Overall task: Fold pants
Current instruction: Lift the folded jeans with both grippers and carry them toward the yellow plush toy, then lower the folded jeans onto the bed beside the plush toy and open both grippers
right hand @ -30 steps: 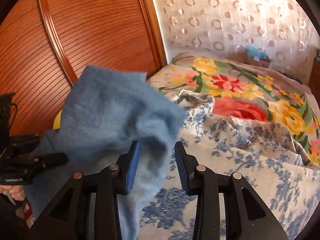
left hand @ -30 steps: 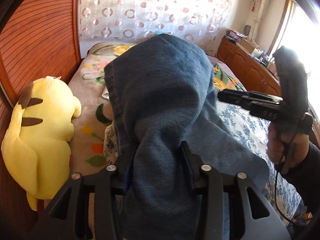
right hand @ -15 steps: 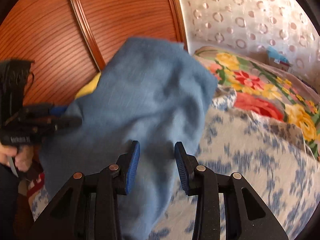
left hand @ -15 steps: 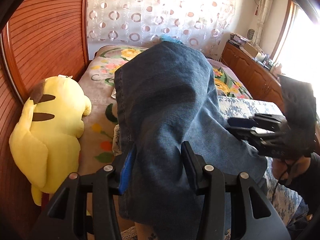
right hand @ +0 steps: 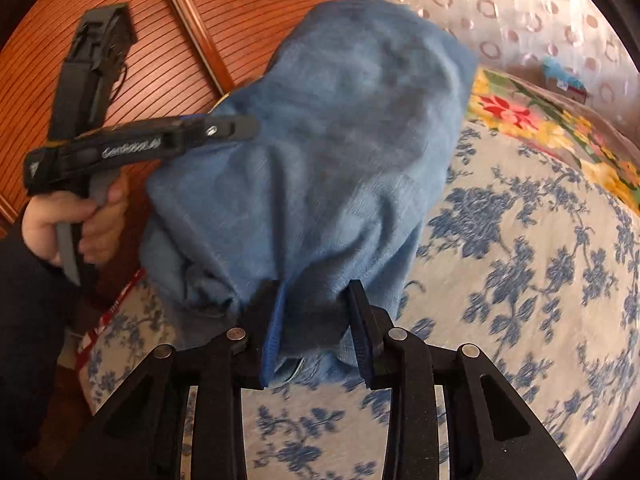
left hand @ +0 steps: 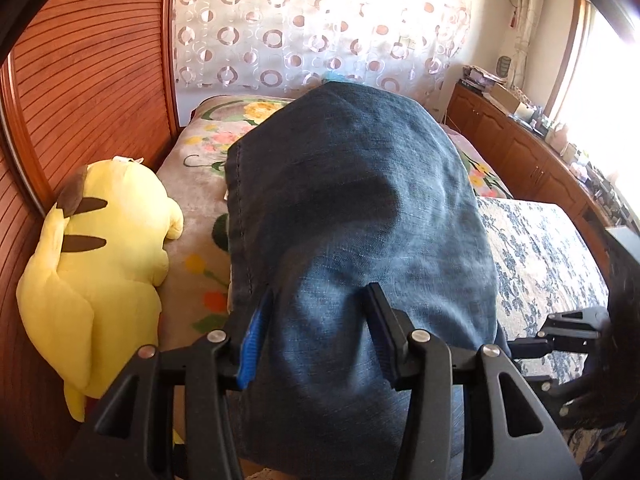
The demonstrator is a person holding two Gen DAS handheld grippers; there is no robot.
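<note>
The pants [left hand: 352, 216], blue denim, hang bunched above the bed [left hand: 532, 248], their long axis running away from both cameras toward the curtained wall, with the stitched side seam down the left edge in the left wrist view. The left gripper [left hand: 318, 324] clamps a thick fold of the denim between its jaws, the cloth filling the whole gap. The right gripper [right hand: 316, 320] has denim gathered between its jaws too; they are closing, and the pads appear to press on the bunch. A second ago the right jaws stood clear with the cloth only beside them, and the right gripper was high at the right edge of the left view; now it sits low at that edge, partly behind the denim. In the right wrist view the person's left hand [right hand: 72, 220] grips its handle upright, the gripper reaching level into the cloth. A yellow plush toy [left hand: 96, 256] lies against the wooden headboard [left hand: 88, 80], beside the pants.
</note>
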